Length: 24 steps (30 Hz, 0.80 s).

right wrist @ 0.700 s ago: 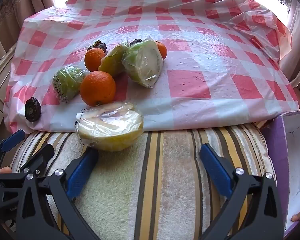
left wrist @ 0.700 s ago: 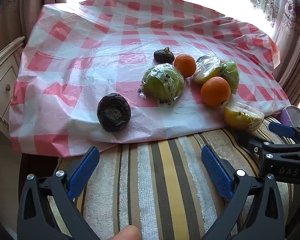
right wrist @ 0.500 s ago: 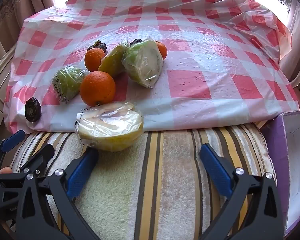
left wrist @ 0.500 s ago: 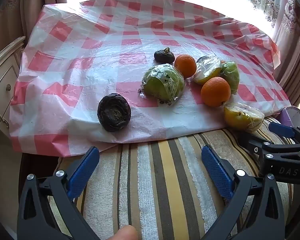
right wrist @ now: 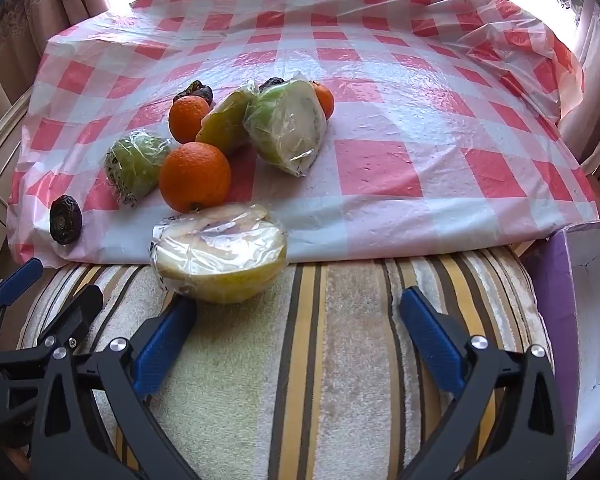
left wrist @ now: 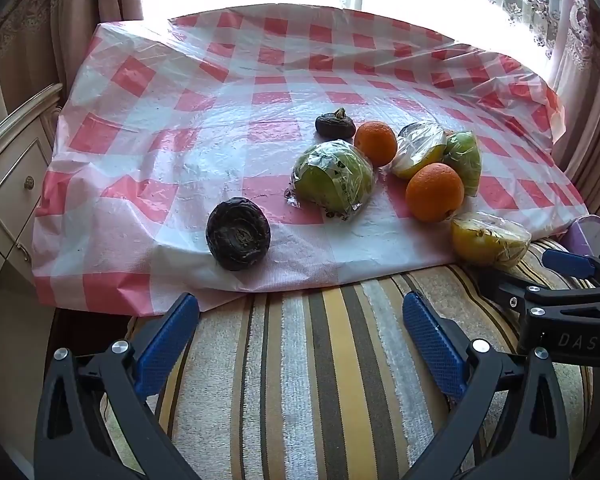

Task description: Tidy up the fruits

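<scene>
Both tools are hovering over the striped towel [right wrist: 300, 360] at the bottom of their frames, each tilted downward, each with its blue pads spread wide and holding nothing: the left tool [left wrist: 300, 340] and the right tool [right wrist: 296, 332].

The fruits are lying in a loose cluster on the red-checked plastic cloth [left wrist: 180, 152] covering the bench. In the left wrist view, a dark wrinkled fruit [left wrist: 238, 233] is sitting alone at lower centre, near the cloth's front edge. A wrapped green fruit [left wrist: 332, 180] is lying at centre, with a small dark fruit [left wrist: 335, 123] and a small orange [left wrist: 376, 142] behind it. A bigger orange [right wrist: 195, 177] is touching other wrapped pieces, and a wrapped yellow half [right wrist: 220, 256] is resting across the cloth's edge, partly on the towel, just beside the right tool's left pad.

The risks, as I judge them, are mostly slip and roll. The cling film is looking slick, so a wrapped piece may be squirting out of a pinch. The oranges are round and crowded, so nudging one could be sending its neighbours rolling over the glossy cloth. The yellow half, on the edge, could be tipping forward.

A purple box [right wrist: 572, 280] is standing open at the right edge of the right wrist view, perhaps the destination. A cream cabinet [left wrist: 8, 184] and curtains are bordering the left.
</scene>
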Each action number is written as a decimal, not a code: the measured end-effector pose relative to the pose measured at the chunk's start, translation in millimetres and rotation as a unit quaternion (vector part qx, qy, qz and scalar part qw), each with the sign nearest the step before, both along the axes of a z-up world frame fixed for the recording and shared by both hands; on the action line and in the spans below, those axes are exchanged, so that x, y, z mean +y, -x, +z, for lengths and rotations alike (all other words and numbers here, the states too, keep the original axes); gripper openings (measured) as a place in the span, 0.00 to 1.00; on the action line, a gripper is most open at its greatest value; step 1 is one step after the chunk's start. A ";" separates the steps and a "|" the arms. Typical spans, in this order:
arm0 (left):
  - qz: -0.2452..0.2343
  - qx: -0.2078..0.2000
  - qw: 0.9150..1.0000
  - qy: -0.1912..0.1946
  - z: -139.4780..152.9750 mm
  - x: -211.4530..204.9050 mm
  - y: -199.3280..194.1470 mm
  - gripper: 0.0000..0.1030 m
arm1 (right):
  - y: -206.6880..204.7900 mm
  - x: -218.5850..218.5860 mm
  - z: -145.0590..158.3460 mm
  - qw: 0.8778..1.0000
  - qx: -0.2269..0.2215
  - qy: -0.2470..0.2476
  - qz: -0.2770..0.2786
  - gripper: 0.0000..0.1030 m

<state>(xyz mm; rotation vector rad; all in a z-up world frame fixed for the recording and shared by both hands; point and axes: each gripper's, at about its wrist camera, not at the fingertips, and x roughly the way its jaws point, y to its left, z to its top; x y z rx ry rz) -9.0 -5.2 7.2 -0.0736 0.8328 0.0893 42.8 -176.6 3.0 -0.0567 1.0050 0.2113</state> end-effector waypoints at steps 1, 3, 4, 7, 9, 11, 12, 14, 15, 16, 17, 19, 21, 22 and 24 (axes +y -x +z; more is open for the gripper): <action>0.000 -0.001 1.000 0.001 0.5 -0.1 0.6 0.96 | 0.0 -0.4 -0.2 1.000 0.000 0.000 0.000 0.99; -0.001 -0.001 1.000 0.002 1.2 -1.5 0.8 0.95 | 1.0 -0.3 -0.5 1.000 -0.001 -0.001 0.000 0.99; -0.001 -0.001 1.000 0.002 1.5 -1.7 0.6 0.95 | -1.2 1.5 -0.4 1.000 -0.002 -0.001 0.000 0.99; 0.000 -0.004 1.000 -0.001 2.4 -3.8 1.0 0.95 | 0.9 -1.3 0.4 1.000 -0.003 -0.002 0.000 0.99; -0.001 -0.006 1.000 -0.003 2.7 -5.3 1.4 0.95 | 0.8 0.3 0.4 1.000 -0.006 -0.003 0.000 0.99; 0.000 -0.007 1.000 -0.003 2.7 -6.0 0.9 0.95 | 1.6 0.3 0.9 1.000 -0.009 -0.005 -0.001 0.99; 0.000 -0.006 1.000 -0.003 2.3 -5.2 1.1 0.95 | 1.1 1.1 1.0 1.000 -0.010 -0.004 -0.001 0.99; 0.003 -0.005 1.000 -0.004 1.8 -5.3 1.0 0.95 | 3.1 -1.3 1.4 1.000 -0.010 -0.006 -0.002 0.99; 0.004 -0.004 1.000 -0.004 1.3 -5.0 1.4 0.95 | 2.6 -1.3 1.0 1.000 -0.012 -0.006 -0.002 0.99; 0.005 -0.004 1.000 -0.005 1.3 -5.5 1.2 0.95 | 3.0 -1.5 0.6 1.000 -0.013 -0.008 -0.002 0.99; 0.006 -0.004 1.000 -0.005 1.2 -5.3 1.0 0.95 | 2.9 -1.8 0.6 1.000 -0.013 -0.009 -0.002 0.99; 0.006 -0.004 1.000 -0.005 1.2 -5.2 0.4 0.95 | 3.3 -1.9 0.0 1.000 -0.013 -0.008 -0.002 0.99; 0.007 -0.004 1.000 -0.005 0.7 -5.1 0.6 0.95 | 3.0 -2.1 -0.1 1.000 -0.013 -0.008 -0.002 0.99; 0.006 -0.004 1.000 -0.005 0.5 -4.8 0.9 0.95 | 3.1 -2.0 0.0 1.000 -0.014 -0.008 -0.002 0.99; 0.006 -0.005 1.000 -0.005 0.3 -4.8 1.1 0.95 | 3.0 -1.8 0.1 1.000 -0.014 -0.008 -0.002 0.99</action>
